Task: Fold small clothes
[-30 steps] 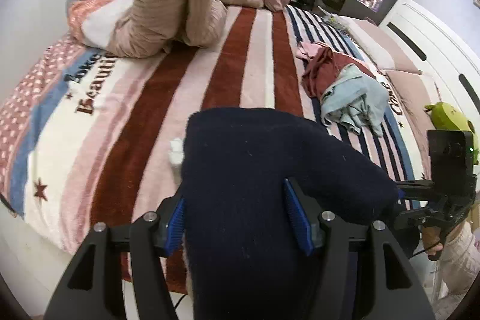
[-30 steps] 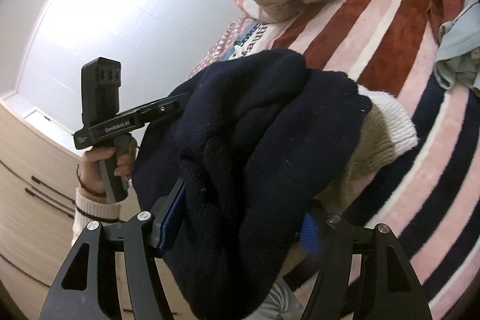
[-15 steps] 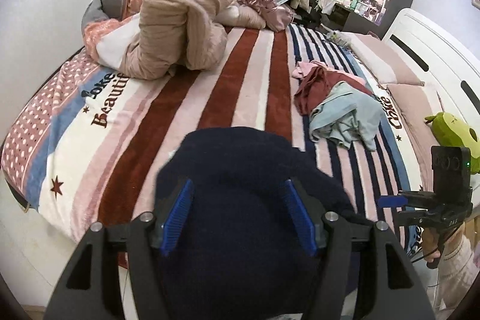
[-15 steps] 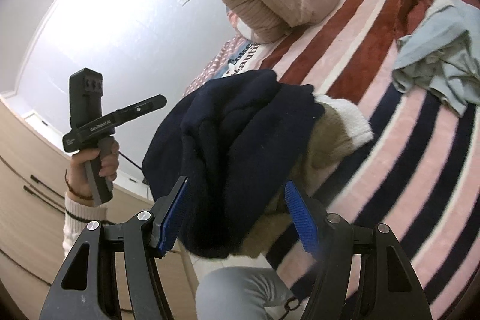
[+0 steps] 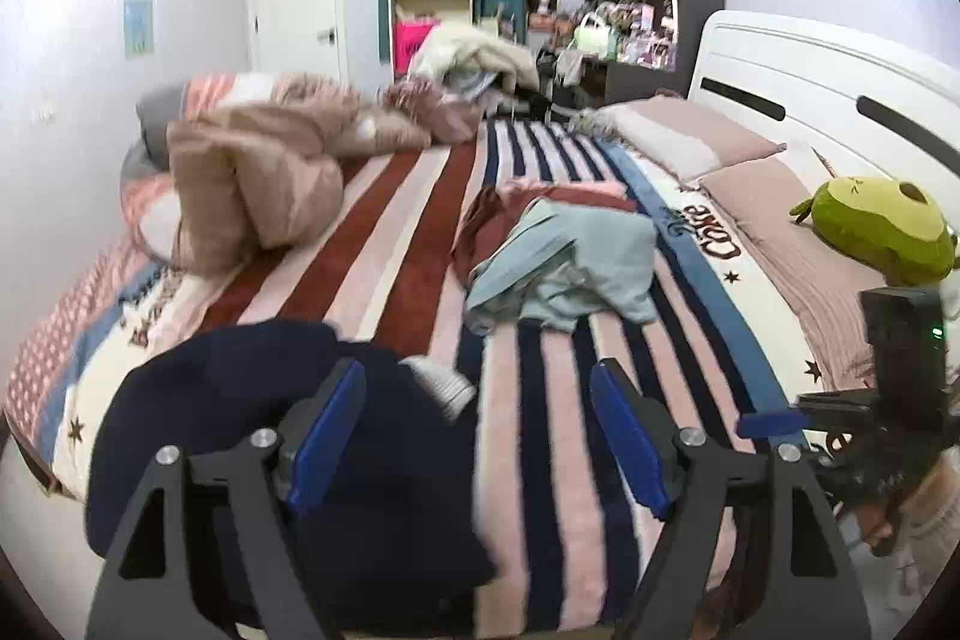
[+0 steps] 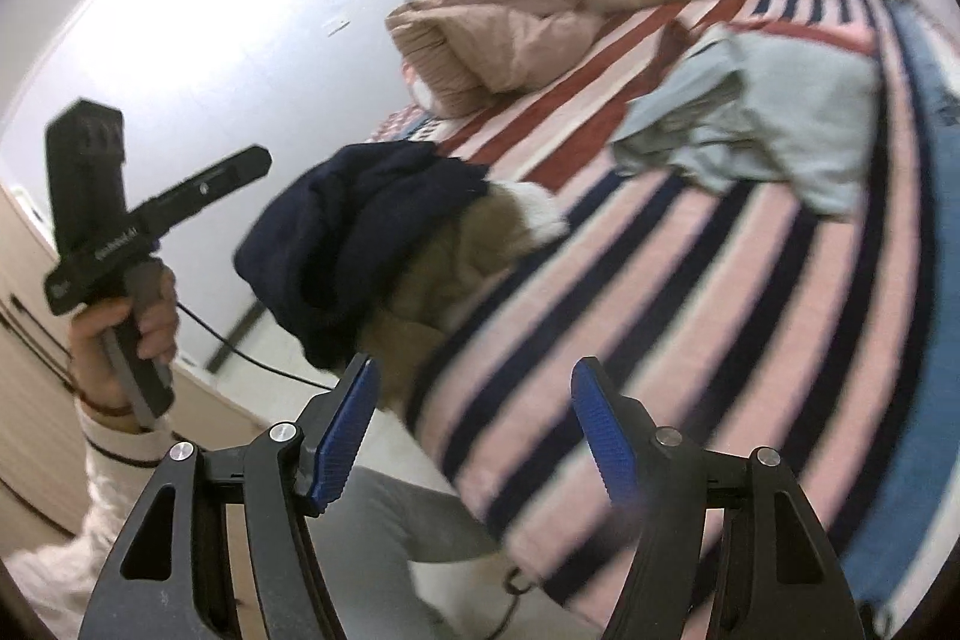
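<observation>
Both tools just let go. Left tool (image 5: pixel 477 436) now wide open, nothing between the pads; right tool (image 6: pixel 474 436) same, wide open and empty. A second ago both were clamped on the navy garment (image 5: pixel 270 436); it's now lying on the striped bed (image 5: pixel 540 460), near edge, left of the left tool, partly under its left finger. Reads as one fold done and laid down. It sits bunched, tan lining and white cuff (image 6: pixel 534 208) poking out toward the bed's middle. Long axis roughly along the bed edge, hard to call given blur. Unfolded pile (image 5: pixel 564 262) further up the bed likely next.
</observation>
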{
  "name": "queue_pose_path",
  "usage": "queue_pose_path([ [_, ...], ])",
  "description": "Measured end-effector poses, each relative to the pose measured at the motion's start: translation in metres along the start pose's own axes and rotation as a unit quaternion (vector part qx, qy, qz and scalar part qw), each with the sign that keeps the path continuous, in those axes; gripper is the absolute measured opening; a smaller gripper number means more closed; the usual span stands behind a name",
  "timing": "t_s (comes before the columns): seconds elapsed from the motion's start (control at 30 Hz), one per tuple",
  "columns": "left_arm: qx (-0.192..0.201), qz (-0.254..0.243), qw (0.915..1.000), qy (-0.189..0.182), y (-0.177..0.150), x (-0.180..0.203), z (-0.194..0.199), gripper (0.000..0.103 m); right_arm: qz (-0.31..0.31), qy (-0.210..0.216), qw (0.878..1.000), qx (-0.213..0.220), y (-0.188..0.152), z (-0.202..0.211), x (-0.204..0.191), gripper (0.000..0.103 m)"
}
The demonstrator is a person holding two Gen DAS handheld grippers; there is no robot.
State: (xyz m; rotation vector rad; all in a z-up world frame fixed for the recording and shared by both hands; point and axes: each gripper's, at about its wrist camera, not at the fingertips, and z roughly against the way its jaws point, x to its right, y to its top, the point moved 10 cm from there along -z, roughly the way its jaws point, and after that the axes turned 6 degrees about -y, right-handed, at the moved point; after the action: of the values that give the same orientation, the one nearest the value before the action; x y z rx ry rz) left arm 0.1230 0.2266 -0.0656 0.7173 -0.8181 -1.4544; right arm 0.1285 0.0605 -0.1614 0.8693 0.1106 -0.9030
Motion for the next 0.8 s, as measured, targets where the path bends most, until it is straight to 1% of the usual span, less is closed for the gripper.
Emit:
queue_pose_path([
  [0.07, 0.024, -0.015, 0.9996, 0.006, 0.004, 0.027, 0.001, 0.079, 0.012, -0.024, 0.999, 0.017, -0.011, 0.023, 0.014, 0.066],
  [0.17, 0.067, -0.026, 0.9974, 0.012, 0.007, 0.068, 0.005, 0.083, 0.041, -0.074, 0.995, 0.05, -0.026, 0.057, 0.029, 0.068],
  [0.27, 0.116, -0.028, 0.9928, 0.01, 0.009, 0.108, 0.009, 0.089, 0.07, -0.125, 0.986, 0.083, -0.038, 0.09, 0.04, 0.07],
  [0.3, 0.128, -0.029, 0.9913, 0.008, 0.009, 0.117, 0.01, 0.092, 0.075, -0.141, 0.982, 0.098, -0.04, 0.103, 0.043, 0.075],
  [0.37, 0.155, -0.031, 0.9874, 0.002, 0.01, 0.138, 0.013, 0.096, 0.082, -0.171, 0.973, 0.131, -0.045, 0.131, 0.048, 0.081],
  [0.43, 0.178, -0.029, 0.9837, -0.002, 0.012, 0.158, 0.016, 0.102, 0.089, -0.193, 0.965, 0.155, -0.046, 0.151, 0.051, 0.082],
  [0.47, 0.185, -0.024, 0.9824, -0.001, 0.012, 0.166, 0.016, 0.102, 0.091, -0.209, 0.959, 0.168, -0.047, 0.162, 0.054, 0.084],
  [0.5, 0.191, -0.018, 0.9815, 0.0, 0.013, 0.171, 0.017, 0.102, 0.093, -0.227, 0.952, 0.183, -0.048, 0.174, 0.056, 0.092],
  [0.57, 0.199, -0.011, 0.9799, -0.005, 0.012, 0.182, 0.018, 0.102, 0.093, -0.252, 0.94, 0.211, -0.049, 0.194, 0.059, 0.102],
  [0.63, 0.201, -0.013, 0.9795, -0.011, 0.012, 0.19, 0.017, 0.102, 0.095, -0.27, 0.927, 0.241, -0.049, 0.216, 0.061, 0.103],
  [0.73, 0.199, -0.013, 0.9798, -0.01, 0.01, 0.198, 0.016, 0.102, 0.093, -0.296, 0.913, 0.266, -0.049, 0.237, 0.064, 0.103],
  [0.8, 0.198, -0.013, 0.9801, -0.008, 0.009, 0.199, 0.016, 0.102, 0.093, -0.3, 0.909, 0.273, -0.048, 0.243, 0.064, 0.103],
])
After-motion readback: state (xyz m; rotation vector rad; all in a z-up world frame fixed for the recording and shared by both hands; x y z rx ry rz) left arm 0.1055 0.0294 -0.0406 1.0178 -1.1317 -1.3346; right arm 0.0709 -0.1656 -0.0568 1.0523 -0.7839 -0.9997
